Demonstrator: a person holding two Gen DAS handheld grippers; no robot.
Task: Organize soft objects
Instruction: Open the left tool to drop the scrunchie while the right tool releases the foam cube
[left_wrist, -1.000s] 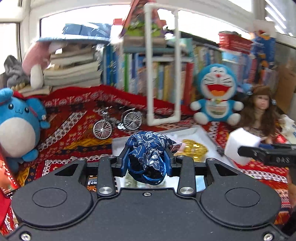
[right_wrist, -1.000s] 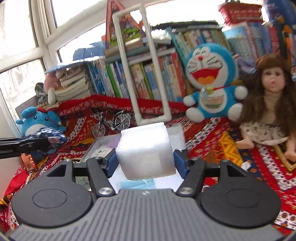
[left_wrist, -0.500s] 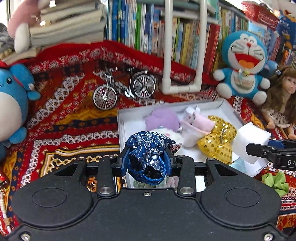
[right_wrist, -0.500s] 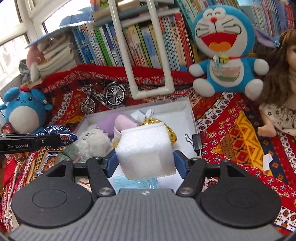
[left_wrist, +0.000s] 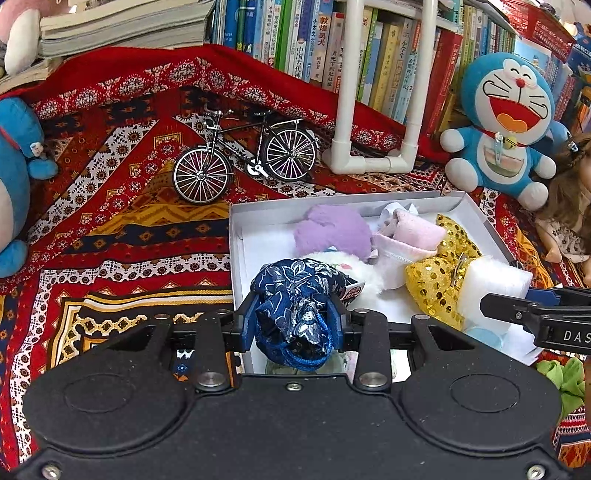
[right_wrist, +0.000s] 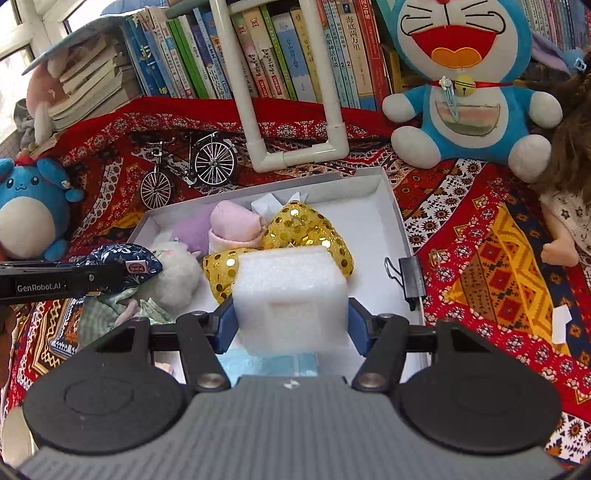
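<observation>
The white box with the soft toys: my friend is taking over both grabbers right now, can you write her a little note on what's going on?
Left gripper: shut on the blue flowered pouch, held above the near left corner of the white box.
Right gripper: shut on the white foam block, above the near part of the box.
Already in the box: purple plush, pink sock, gold sequin bow, white fluffy toy.
Left to do: put the pouch and the block into the box. A green scrunchie lies outside it on the cloth.
</observation>
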